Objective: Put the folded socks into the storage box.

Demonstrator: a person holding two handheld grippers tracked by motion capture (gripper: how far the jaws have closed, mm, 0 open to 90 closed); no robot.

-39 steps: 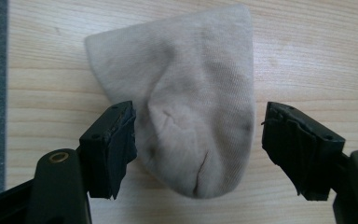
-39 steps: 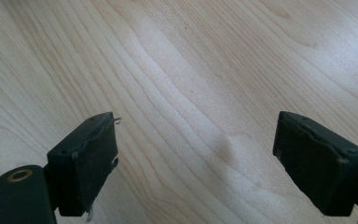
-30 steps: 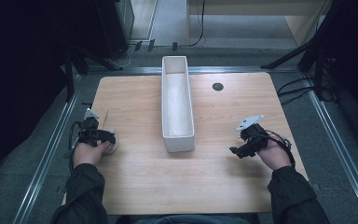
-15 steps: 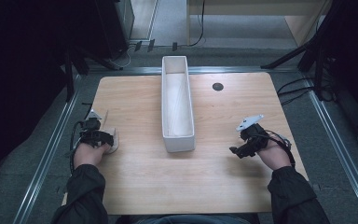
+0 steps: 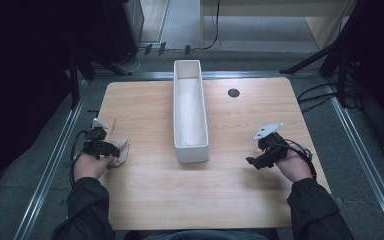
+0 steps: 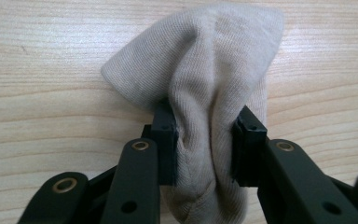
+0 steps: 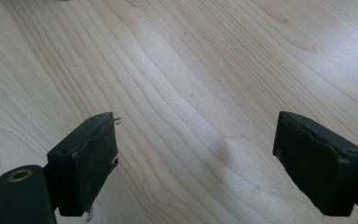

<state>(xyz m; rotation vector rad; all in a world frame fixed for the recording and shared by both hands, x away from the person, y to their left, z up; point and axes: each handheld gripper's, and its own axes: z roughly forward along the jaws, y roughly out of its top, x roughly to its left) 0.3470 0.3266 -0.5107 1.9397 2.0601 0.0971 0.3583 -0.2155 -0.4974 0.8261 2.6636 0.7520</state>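
The beige cloth (image 6: 205,93) sits bunched near the table's (image 5: 145,200) left edge, pinched between the jaws of the left gripper (image 6: 204,140), which squeeze a thick fold of it. A second ago that gripper stood a little farther left with the cloth barely showing beside it; now more of the cloth (image 5: 121,151) bulges out toward the long white bin (image 5: 190,112) in the middle. The right gripper (image 5: 260,159) has stayed put, well right of the bin, its jaws wide apart over bare wood.
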